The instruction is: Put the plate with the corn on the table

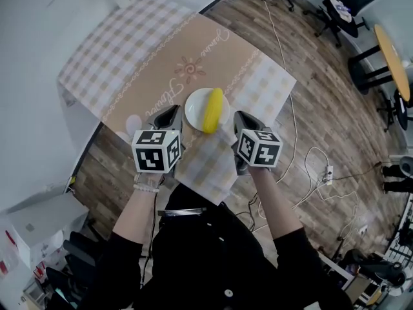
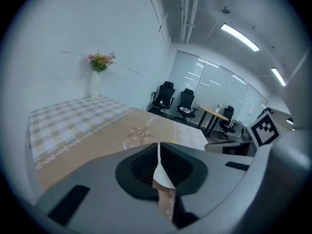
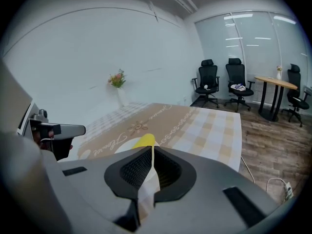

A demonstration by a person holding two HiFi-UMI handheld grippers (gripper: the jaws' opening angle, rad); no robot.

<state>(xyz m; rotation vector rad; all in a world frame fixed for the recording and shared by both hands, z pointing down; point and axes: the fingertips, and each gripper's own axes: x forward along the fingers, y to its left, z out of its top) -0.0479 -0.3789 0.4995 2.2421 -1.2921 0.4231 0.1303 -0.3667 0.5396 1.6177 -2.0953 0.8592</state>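
The table [image 1: 129, 50] stood with its far side against a white wall, so open room lay only on its near and right sides. Its near edge ran just in front of us, and the tablecloth [image 1: 271, 82] hung over that edge between our two arms. To the right, wood-plank floor stretched away, crossed by loose cables [image 1: 310, 166] and a power strip [image 1: 328, 171]. Office chairs [image 3: 207, 79] and a round wooden table [image 1: 392, 53] stood well apart from us. At the far end of the table a white vase of flowers [image 2: 95, 77] stood near the wall.

We held the plate [image 1: 195, 108] over the near end of the table, between the grippers. The left gripper [image 1: 169, 118] had its pads clamped on the plate's left rim, and the right gripper [image 1: 243, 123] had its pads clamped on the right rim. Whether the plate touched the cloth we could not tell.

The plate was round, white and smooth, with a thin rim. The corn [image 1: 213, 110] lay on its right half, a bright yellow cob pointing away from us. The cloth was checked in beige and white at the sides. A tan band with a sun-like flower and script lettering ran down its middle. The gripper pads were dark and ribbed.
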